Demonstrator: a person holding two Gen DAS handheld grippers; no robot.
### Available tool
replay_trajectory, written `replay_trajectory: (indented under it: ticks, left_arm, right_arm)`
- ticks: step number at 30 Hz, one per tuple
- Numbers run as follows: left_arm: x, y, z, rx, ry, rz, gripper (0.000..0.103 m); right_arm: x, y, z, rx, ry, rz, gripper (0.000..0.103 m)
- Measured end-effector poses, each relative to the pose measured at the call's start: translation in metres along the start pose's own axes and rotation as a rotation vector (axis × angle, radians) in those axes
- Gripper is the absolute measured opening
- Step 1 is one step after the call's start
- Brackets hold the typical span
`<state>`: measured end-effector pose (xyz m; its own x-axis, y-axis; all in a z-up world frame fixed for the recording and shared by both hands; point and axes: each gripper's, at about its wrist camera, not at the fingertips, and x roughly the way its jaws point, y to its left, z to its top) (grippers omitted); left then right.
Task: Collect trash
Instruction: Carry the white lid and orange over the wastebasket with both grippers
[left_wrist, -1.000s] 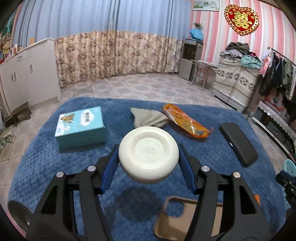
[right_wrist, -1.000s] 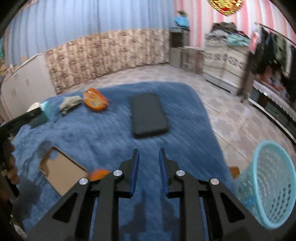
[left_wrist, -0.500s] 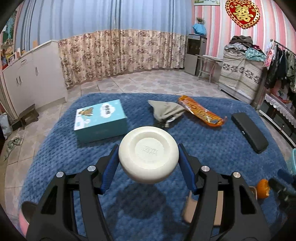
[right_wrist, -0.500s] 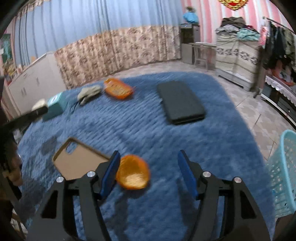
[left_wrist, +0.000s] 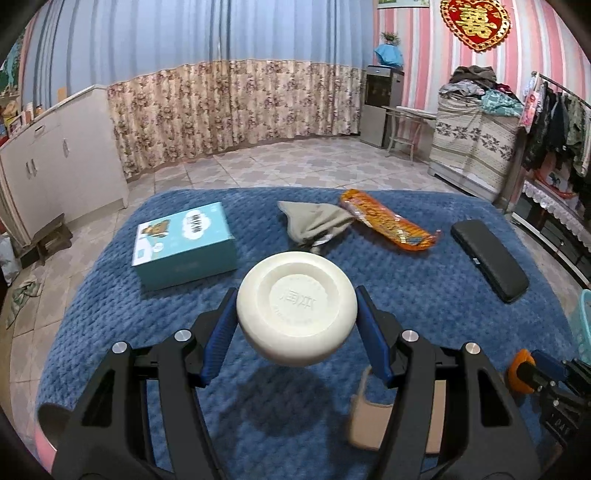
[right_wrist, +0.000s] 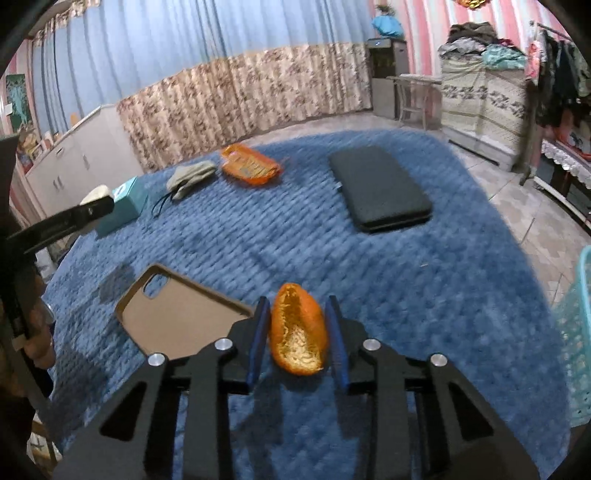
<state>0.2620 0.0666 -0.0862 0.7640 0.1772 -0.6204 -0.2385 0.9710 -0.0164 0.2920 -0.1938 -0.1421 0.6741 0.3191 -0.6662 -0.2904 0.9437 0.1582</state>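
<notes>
Right now my right gripper (right_wrist: 297, 334) is closing on the orange peel (right_wrist: 298, 332). The peel sits squeezed between the blue pads, folded up into a boat shape at the near edge of the blue blanket (right_wrist: 369, 266), just beside the tan phone case (right_wrist: 181, 314). From the left wrist view I can see the same peel as a small orange lump in the right gripper, low at the right edge.

My left gripper (left_wrist: 297, 325) is clamped on a white round lid-like dish (left_wrist: 297, 308), held up off the blanket, its jaws pressing on both sides of the rim. Whether that counts as trash, I can't tell.

So the step in hand is the pick-up of the peel. It's soft and curled, so I reckon the pads need a firm pinch before I lift, or it could slip out or tear. Then the move is a swing to my right, to the light blue mesh basket (right_wrist: 576, 332) standing on the tiled floor just off the blanket's edge, with the release made above its mouth.

After that, the orange snack wrapper (right_wrist: 249, 168) at the far side, lying next to the grey cloth pouch (right_wrist: 190, 177), looks like the next candidate. The teal box (left_wrist: 184, 243) and the black case (right_wrist: 378, 186) I'd leave alone.
</notes>
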Motion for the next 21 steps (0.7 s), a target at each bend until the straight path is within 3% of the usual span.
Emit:
replay_trajectory:
  ticks: [4, 8, 17, 21]
  left_arm:
    - [-0.006, -0.028, 0.005, 0.053, -0.018, -0.041, 0.061]
    - [-0.014, -0.066, 0.012, 0.109, -0.042, -0.115, 0.061]
    - [-0.039, -0.201, 0.02, 0.261, -0.084, -0.383, 0.061]
    - [-0.054, -0.265, 0.01, 0.347, -0.09, -0.51, 0.061]
  right_arm:
    - [-0.024, -0.023, 0.006, 0.034, -0.052, -0.039, 0.03]
    - [-0.061, -0.054, 0.012, 0.042, -0.114, -0.134, 0.03]
    - [-0.155, -0.155, 0.014, 0.119, -0.209, -0.408, 0.03]
    - [-0.185, -0.203, 0.0, 0.225, -0.234, -0.487, 0.03]
